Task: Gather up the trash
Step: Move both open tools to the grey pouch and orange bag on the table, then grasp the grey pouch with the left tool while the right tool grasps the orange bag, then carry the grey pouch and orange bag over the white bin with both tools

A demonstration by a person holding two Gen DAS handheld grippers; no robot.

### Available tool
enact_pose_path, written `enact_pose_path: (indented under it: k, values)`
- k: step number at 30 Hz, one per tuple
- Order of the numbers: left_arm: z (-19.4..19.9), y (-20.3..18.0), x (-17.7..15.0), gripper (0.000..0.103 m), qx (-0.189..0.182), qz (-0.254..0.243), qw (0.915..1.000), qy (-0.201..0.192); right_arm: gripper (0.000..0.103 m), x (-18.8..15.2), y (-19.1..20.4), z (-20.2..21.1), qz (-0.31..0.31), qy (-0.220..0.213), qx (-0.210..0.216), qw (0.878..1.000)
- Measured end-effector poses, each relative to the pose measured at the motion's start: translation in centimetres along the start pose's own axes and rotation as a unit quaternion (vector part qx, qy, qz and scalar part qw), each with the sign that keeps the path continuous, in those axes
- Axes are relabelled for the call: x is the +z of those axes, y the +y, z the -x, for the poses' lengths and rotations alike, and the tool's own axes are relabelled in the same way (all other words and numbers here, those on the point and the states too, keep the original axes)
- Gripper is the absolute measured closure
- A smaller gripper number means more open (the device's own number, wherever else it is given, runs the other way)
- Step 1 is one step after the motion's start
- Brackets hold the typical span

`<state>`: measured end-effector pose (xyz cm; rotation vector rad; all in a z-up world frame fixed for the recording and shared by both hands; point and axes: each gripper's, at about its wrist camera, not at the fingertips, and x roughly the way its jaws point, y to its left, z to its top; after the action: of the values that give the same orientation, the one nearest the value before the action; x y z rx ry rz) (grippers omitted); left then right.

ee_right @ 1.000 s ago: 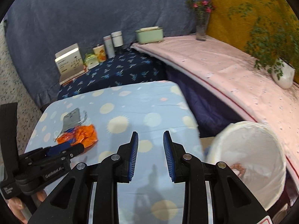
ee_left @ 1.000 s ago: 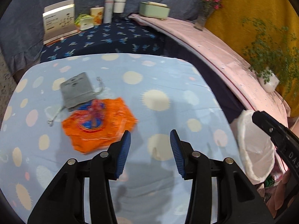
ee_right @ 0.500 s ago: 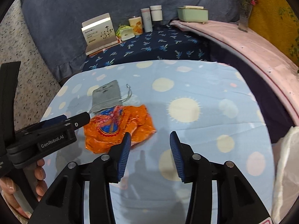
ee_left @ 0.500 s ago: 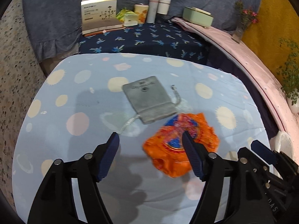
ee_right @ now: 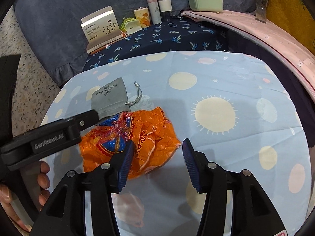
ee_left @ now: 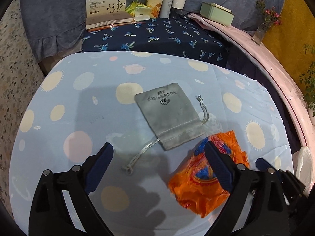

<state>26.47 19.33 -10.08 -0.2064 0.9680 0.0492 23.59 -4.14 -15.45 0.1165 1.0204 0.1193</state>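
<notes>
A desk point(ee_left: 59, 129) wore a pale blue cloth printed with suns and planets. Behind it, on a navy palm-print cloth point(ee_left: 157, 37), stood a white flower-printed box point(ee_left: 107, 5), a yellow-green packet point(ee_left: 137, 9), a printed cup point(ee_left: 154, 6), two white cylinders point(ee_left: 173, 4) and a mint-green case point(ee_left: 216, 12). A vase of pink flowers point(ee_left: 264, 25) stood on a pink surface.

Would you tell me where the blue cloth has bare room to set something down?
Free: the right half, right of the orange wrapper, and the far strip beyond the grey pouch. Crowded: the near left, where pouch, wrapper and left gripper meet.
</notes>
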Motion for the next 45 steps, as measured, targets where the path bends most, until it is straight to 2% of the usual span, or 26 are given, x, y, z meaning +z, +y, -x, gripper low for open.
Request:
enact_pose_path:
  k: [3,5,7,8,10,12,13,15,17,24,30,38,45]
  values:
    - [-1.3,-0.4,0.5,0.014,-0.004,0.002,0.9999,0.011,0.053,-0.4,0.2,-0.9,0.008,0.009,0.0,1.0]
    - [-1.8,-0.8,0.6,0.016,-0.002,-0.004,0.9999,0.011,0.062,-0.6,0.2,-1.4,0.015,0.016,0.0,1.0]
    - [-2.3,-1.2,0.6,0.028,-0.006,-0.01,0.9998,0.014,0.068,-0.7,0.1,-1.5,0.021,0.013,-0.002,1.0]
    - [-2.7,-1.4,0.6,0.038,-0.009,-0.012,0.9997,0.02,0.071,-0.8,0.0,-1.5,0.024,0.013,-0.002,1.0]
    - [-3.0,-1.8,0.5,0.046,0.002,-0.019,0.9996,0.019,0.077,-0.7,-0.1,-1.4,0.029,0.014,0.001,0.999]
    - [-3.0,-2.3,0.4,0.07,0.005,-0.031,0.9994,0.016,0.083,-0.8,-0.2,-1.2,0.032,0.014,0.003,0.999]
    - [-3.1,-2.5,0.3,0.073,0.005,-0.032,0.9993,0.017,0.084,-0.8,-0.3,-1.1,0.034,0.014,0.002,0.999]
    - [-3.1,-2.7,0.1,0.085,-0.001,-0.032,0.9993,0.021,0.087,-0.9,-0.4,-0.9,0.038,0.013,0.0,0.999]
    - [-2.9,-3.1,-0.1,0.089,0.002,-0.036,0.9992,0.019,0.088,-1.1,-0.7,-0.6,0.04,0.012,-0.005,0.999]
    - [-1.0,-4.0,-0.8,0.092,-0.02,-0.03,0.9993,0.014,0.092,-1.0,-3.7,2.3,0.023,-0.008,-0.028,0.999]
    - [2.5,-7.2,-1.2,0.092,-0.044,-0.047,0.9979,-0.005,0.093,-0.3,-7.6,6.9,-0.004,-0.047,-0.054,0.997]
    - [8.0,-14.7,-2.6,0.092,-0.083,-0.095,0.9914,-0.034,0.093,-0.4,-12.8,14.9,-0.035,-0.106,-0.089,0.99]
    - [11.6,-22.5,-5.1,0.092,-0.118,-0.147,0.981,-0.045,0.093,-1.9,-18.3,22.0,-0.065,-0.146,-0.13,0.979]
